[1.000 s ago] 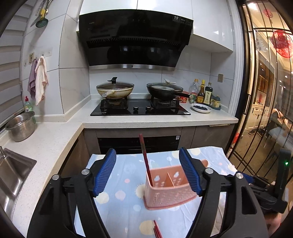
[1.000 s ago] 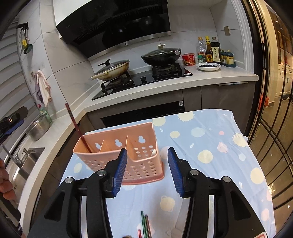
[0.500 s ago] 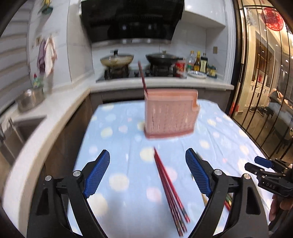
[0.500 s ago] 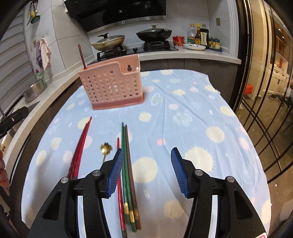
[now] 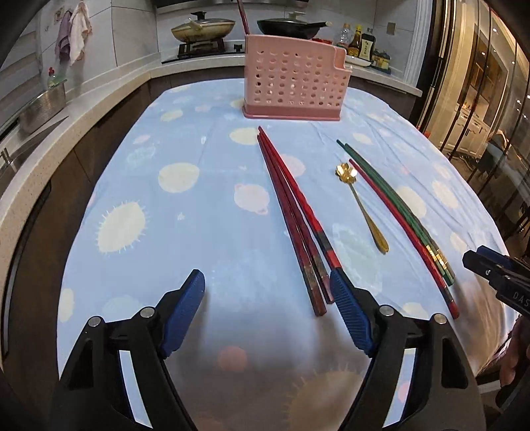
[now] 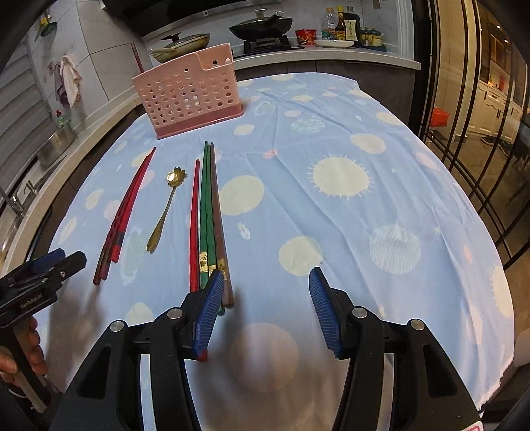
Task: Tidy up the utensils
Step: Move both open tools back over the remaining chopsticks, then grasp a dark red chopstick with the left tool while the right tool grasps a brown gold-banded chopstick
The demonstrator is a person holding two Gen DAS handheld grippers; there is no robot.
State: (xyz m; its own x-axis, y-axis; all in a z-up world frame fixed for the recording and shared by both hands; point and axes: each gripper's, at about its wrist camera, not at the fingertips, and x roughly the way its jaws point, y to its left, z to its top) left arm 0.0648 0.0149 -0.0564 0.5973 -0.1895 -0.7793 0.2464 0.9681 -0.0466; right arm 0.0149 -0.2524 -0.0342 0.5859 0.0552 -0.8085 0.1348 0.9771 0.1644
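- Covering the table, a blue tablecloth point(image 6: 331, 139) printed with suns and pale spots is carrying everything; behind its far edge a kitchen counter is running, with a gas stove, two lidded pans point(image 5: 202, 27) and a row of sauce bottles point(image 6: 341, 25), and a steel bowl point(image 5: 43, 106) is sitting by the sink off the left edge.
- Standing near the far edge, the pink perforated utensil holder point(image 5: 293, 83) is already holding one dark red chopstick point(image 5: 243, 16) upright at its left end; by my reading the sorting is only just starting.
- Lying in the middle of the cloth, a bundle of red chopsticks point(image 5: 291, 212) is pointing toward the holder, with its butt ends near the near edge.
- Lying toward the right side, a second bundle of green, red and brown chopsticks point(image 6: 207, 212) is waiting, apart from the first.
- Lying between the two bundles and touching neither, a gold flower-bowled spoon point(image 6: 165, 205) is still waiting too.
- Hovering over the near edge, the left gripper point(image 5: 266, 288) is closing its jaws on nothing, its right pad just beside the red bundle's butts.
- Hanging just right of the green bundle's ends, the right gripper point(image 6: 265, 285) is keeping its jaws apart and empty.
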